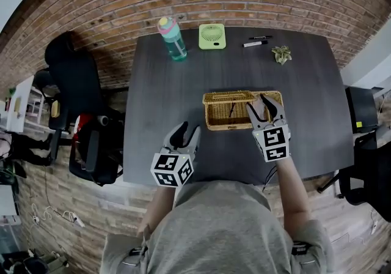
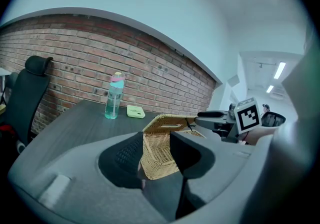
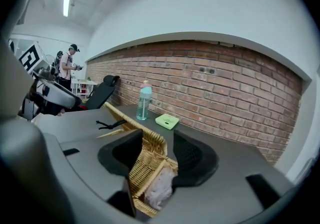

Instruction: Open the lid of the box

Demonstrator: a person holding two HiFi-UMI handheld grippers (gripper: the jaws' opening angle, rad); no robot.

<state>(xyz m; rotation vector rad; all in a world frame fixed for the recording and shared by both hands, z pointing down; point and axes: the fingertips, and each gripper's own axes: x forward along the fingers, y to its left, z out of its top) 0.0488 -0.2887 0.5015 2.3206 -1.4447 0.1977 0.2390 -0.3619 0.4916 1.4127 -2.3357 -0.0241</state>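
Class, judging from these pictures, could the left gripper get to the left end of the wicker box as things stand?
Probably yes. The left gripper's jaws stand apart and point at the wicker box, with only bare table between; the right gripper holds the lid at the other end.

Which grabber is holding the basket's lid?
The right gripper: its jaws close on the raised wicker lid. The left gripper hangs open short of the basket, holding nothing.

"Where's the box [image 1: 223,121]?"
"On the counter [image 1: 165,101], right of centre; lid [image 2: 165,122] between the right tongs [image 1: 264,103]."
"Behind it?"
"Bottle [image 1: 172,38], fan [image 1: 212,36], pen [image 1: 255,43] along the far edge, left to right."
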